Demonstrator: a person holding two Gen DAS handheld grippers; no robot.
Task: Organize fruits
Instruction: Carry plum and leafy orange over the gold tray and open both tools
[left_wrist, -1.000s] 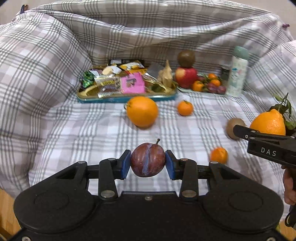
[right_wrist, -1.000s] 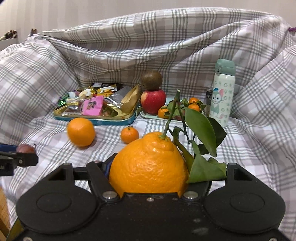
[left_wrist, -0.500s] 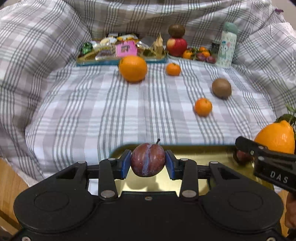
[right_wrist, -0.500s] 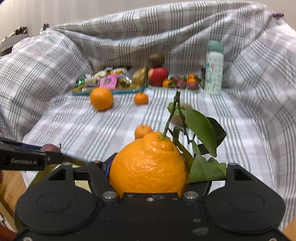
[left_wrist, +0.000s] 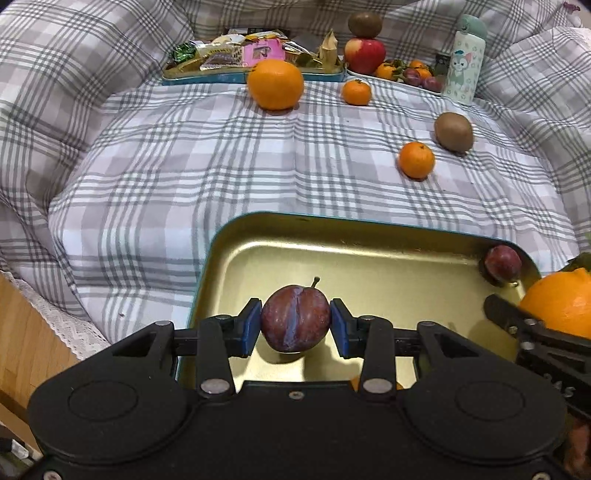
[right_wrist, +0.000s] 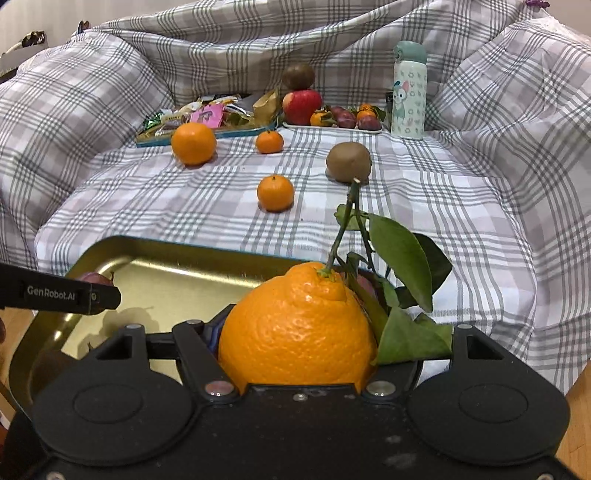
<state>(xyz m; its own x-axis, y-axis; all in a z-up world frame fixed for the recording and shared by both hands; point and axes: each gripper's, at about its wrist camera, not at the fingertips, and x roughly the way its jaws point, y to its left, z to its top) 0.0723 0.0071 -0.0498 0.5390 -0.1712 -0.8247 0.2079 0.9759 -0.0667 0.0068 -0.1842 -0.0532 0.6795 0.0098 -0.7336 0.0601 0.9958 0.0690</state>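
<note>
The left gripper (left_wrist: 295, 326) holds a plum (left_wrist: 295, 317) tight above the gold tray (left_wrist: 369, 236). The right gripper (right_wrist: 295, 354) squeezes a big leafy orange (right_wrist: 295, 325) over it.

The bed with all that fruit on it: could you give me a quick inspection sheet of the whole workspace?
Surface: grey-and-white plaid bedsheet over rumpled bedding.
Job's things: gold metal tray with teal rim holding one purple plum; loose on the sheet a large orange, two small mandarins and a brown kiwi.
Clutter: teal snack tin, white fruit plate with a red apple, cartoon-print bottle.
Grippers: left gripper clamps a dark purple plum above the tray; right gripper holds a leafy bumpy orange.
Cables: nothing seen.
Surroundings: wooden floor.
</note>
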